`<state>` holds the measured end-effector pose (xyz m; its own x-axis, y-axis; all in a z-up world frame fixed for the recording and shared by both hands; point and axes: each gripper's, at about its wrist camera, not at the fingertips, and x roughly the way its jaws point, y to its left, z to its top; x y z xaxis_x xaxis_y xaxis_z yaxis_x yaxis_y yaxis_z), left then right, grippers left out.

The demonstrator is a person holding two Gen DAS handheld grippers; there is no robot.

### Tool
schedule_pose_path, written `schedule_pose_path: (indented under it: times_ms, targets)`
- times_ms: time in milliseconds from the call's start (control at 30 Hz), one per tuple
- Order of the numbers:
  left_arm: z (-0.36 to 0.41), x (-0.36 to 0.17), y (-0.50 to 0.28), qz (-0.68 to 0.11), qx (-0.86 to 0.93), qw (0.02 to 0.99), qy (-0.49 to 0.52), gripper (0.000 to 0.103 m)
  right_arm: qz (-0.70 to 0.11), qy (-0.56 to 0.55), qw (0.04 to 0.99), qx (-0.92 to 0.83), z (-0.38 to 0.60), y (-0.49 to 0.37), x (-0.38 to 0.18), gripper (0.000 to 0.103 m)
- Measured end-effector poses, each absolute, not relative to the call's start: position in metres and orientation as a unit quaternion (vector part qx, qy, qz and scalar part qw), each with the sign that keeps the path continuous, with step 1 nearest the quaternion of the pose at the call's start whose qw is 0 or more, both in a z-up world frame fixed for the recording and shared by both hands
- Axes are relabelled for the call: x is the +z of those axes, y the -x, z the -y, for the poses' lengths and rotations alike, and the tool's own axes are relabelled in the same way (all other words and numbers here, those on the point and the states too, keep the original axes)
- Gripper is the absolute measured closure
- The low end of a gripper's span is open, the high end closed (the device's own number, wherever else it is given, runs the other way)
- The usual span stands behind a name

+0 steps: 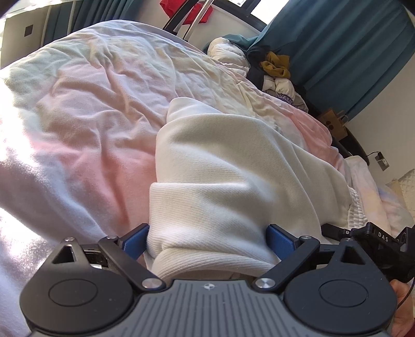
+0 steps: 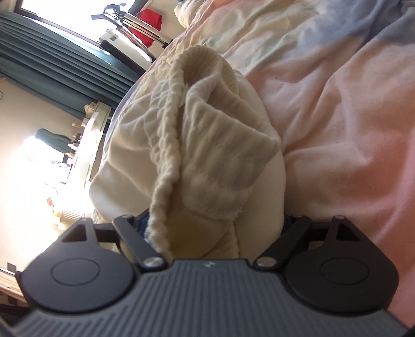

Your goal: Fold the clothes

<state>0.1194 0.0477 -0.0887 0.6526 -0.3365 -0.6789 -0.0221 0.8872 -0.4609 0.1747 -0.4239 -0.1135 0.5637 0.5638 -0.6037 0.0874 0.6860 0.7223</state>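
Garment: a cream knitted sweater lies on the bed, bunched in thick folds; its ribbed hem sits right at the left claw, and in the right wrist view its ribbed cuff or hem rises in a crumpled loop just ahead of the right claw.
Left claw: the left gripper has its blue pads set wide, one on each side of a thick roll of the sweater; the fabric fills the gap and touches both pads, so it looks clamped on that roll.
Right claw: the right gripper has sweater fabric packed between its arms; the fingertips are hidden by the cloth, so a real grip cannot be told.
Hand: a bit of a person's hand shows at the lower right edge of the left wrist view.
Surface: a rumpled duvet in pale pink, white and light blue covers the bed under the sweater.
Pile: more clothes, dark, mustard and white, are heaped at the far side of the bed, well apart from the sweater.
Room: teal curtains hang by a bright window; something red hangs on a metal rack.
Other: a brown paper bag stands beside the bed.
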Motion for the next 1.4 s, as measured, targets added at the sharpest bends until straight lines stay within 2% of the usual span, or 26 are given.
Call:
schedule_pose_path:
  times_ms: [167,300,433,700,967,1167,1400]
  targets:
    - [-0.044,-0.087,-0.117,-0.399,-0.086,0.889,0.208,0.026,-0.427,-0.36,0.818,0.136,0.422,-0.165,-0.107,0.039]
    - [-0.041,-0.086,-0.114,-0.393,-0.083,0.894,0.198,0.039,-0.411,-0.341,0.835,0.135,0.417,-0.158,-0.096,0.048]
    - [-0.036,-0.073,-0.104,-0.384,-0.087,0.901,0.18,0.047,-0.395,-0.32,0.849,0.144,0.413,-0.147,-0.076,0.056]
    - [-0.014,-0.018,-0.081,-0.375,-0.096,0.906,0.17,0.054,-0.361,-0.303,0.868,0.156,0.418,-0.129,-0.022,0.061]
    - [0.049,0.048,-0.056,-0.344,-0.137,0.916,0.153,0.055,-0.313,-0.309,0.885,0.15,0.472,-0.088,0.041,0.061]
    - [0.136,0.089,-0.051,-0.318,-0.189,0.92,0.13,0.055,-0.267,-0.321,0.901,0.122,0.54,-0.053,0.078,0.061]
    - [0.259,0.113,-0.059,-0.309,-0.259,0.91,0.101,0.055,-0.228,-0.33,0.914,0.065,0.637,-0.018,0.101,0.061]
